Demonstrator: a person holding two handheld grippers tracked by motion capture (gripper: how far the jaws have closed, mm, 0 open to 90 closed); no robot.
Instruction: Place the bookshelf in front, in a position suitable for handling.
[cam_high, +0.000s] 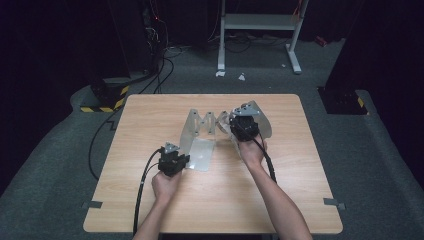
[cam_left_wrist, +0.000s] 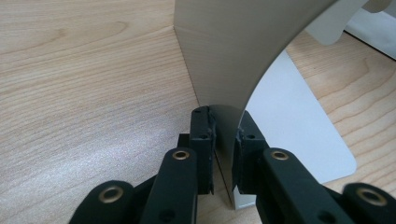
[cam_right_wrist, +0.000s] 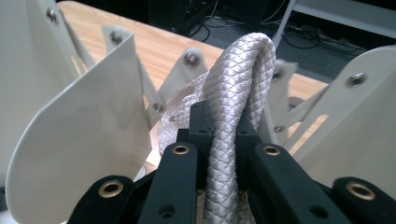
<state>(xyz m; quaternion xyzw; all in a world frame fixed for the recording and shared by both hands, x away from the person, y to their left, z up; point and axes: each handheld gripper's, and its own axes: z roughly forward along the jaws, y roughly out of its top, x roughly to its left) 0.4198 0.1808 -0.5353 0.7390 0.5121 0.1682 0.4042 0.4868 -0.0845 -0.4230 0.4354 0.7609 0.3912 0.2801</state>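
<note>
Behind the right gripper (cam_right_wrist: 223, 133), jaws clamping white rope (cam_right_wrist: 238, 93), the rope's ends stay hidden; left gripper (cam_left_wrist: 226, 135) pinches a metal panel (cam_left_wrist: 233, 51).

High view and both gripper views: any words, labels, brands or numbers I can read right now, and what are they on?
None: no readable text in these views.
White metal rack, held by the left gripper: plain panels, rivets, no markings.
White braided rope, held in the right gripper: no tag.
Wooden table: no label.
Yellow-black hazard stripes on the floor base: a sign only, no words.
</note>
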